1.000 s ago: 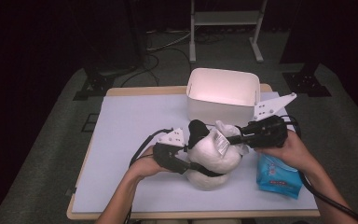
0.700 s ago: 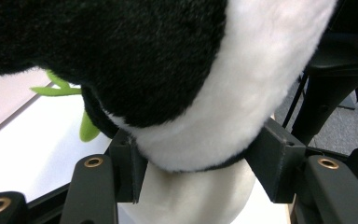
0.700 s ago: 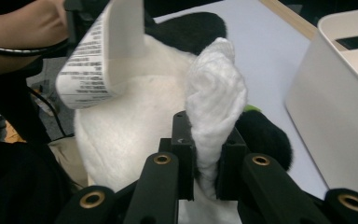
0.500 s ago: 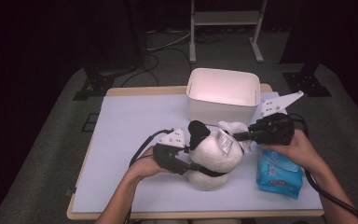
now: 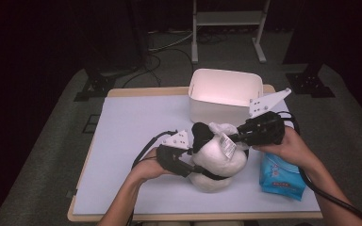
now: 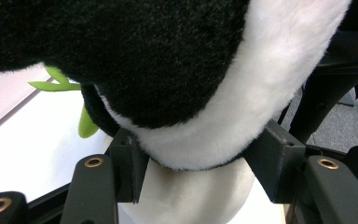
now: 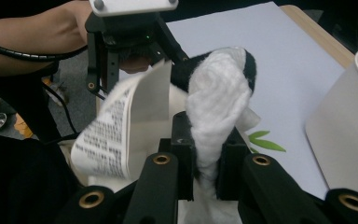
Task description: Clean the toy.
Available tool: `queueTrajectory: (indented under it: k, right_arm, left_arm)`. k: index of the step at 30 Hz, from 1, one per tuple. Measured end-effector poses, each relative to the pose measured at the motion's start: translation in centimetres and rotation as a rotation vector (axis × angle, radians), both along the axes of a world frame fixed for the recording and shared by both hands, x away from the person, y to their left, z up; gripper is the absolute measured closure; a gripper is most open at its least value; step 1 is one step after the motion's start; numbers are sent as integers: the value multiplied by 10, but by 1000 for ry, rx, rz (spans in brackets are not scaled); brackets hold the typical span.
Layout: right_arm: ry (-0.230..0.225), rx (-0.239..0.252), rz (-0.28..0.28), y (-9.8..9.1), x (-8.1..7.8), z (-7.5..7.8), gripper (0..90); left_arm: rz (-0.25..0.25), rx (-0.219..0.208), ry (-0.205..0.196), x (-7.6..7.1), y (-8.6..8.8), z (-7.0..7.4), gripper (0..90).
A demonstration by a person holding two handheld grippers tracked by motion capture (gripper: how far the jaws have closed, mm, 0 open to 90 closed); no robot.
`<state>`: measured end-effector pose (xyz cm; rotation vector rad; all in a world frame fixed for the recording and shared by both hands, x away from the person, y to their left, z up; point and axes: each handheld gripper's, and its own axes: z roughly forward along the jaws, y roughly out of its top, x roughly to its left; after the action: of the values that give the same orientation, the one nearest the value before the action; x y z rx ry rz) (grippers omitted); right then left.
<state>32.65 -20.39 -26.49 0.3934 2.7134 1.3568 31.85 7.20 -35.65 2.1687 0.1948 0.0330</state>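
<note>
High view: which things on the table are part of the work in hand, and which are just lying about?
In hand:
- plush panda, clamped by both grippers
- left gripper, shut on its body
- right gripper, pinching a white limb beside the sewn-in label

Lying about:
- white bin, behind the panda
- blue tissue pack, under the right hand, untouched by the jaws

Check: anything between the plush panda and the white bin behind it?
Nothing visible. The plush panda, held by both the left hand-held gripper and the right hand-held gripper, sits just in front of the white bin; the tissue pack lies off to one side.
</note>
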Motion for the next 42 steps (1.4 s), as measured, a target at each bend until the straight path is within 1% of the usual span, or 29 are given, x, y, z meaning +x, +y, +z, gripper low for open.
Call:
queueTrajectory:
  k: [2, 4, 7, 9, 11, 13, 14, 16, 18, 20, 22, 25, 27, 30, 32, 33, 36, 37, 39, 42]
  right_arm:
    - [-3, -1, 12, 4, -1, 3, 801]
    - [-7, -2, 19, 8, -2, 6, 801]
    - [-14, 0, 37, 13, -6, 10, 800]
    - [-24, -16, 45, 13, -8, 11, 799]
    - [-15, -15, 41, 11, -9, 12, 799]
    - [-5, 2, 45, 7, -9, 12, 799]
    - [-6, 1, 42, 6, -9, 13, 799]
    - [-1, 0, 48, 8, -10, 13, 799]
    - [-3, -4, 55, 11, -11, 14, 799]
    - [3, 15, 73, 15, -12, 16, 799]
    - [1, 10, 86, 20, -13, 17, 799]
    - [-2, -13, 96, 24, -15, 16, 796]
    - [4, -23, 94, 22, -17, 17, 769]
    - [0, -34, 86, 18, -19, 19, 731]
    - [-3, -43, 88, 16, -20, 20, 682]
    - [-2, -45, 89, 16, -21, 20, 674]
    - [-5, -40, 93, 13, -21, 22, 645]
    - [0, -37, 91, 12, -22, 22, 641]
    - [-5, -36, 87, 10, -21, 24, 641]
    - [-17, -34, 76, 5, -21, 27, 672]
  left_arm:
    - [3, -3, -2, -1, -2, 1, 427]
    - [4, 4, -11, -2, -2, 3, 427]
    - [-3, 27, -11, -2, -1, 5, 426]
    - [-5, 30, -8, -2, -2, 6, 425]
    - [-5, 29, -11, -2, -2, 6, 424]
    - [-1, 25, -8, -2, -4, 6, 424]
    - [-2, 25, -8, -2, -5, 7, 424]
    - [-4, 37, -16, -3, -8, 9, 425]
    - [-3, 39, -17, -3, -11, 10, 425]
    - [-4, 42, -19, -3, -14, 11, 425]
    - [-4, 47, -21, -3, -17, 12, 425]
    - [-10, 53, -21, -3, -19, 12, 424]
    - [-12, 48, -19, -3, -19, 11, 422]
    - [-15, 42, -14, -3, -21, 12, 421]
    - [-16, 43, -15, -3, -21, 12, 421]
    - [-17, 44, -15, -3, -22, 12, 421]
    - [-20, 48, -17, -3, -22, 12, 420]
    - [-18, 46, -14, -2, -22, 12, 419]
    - [-19, 46, -15, -2, -21, 12, 418]
    - [-20, 43, -14, -1, -20, 12, 417]
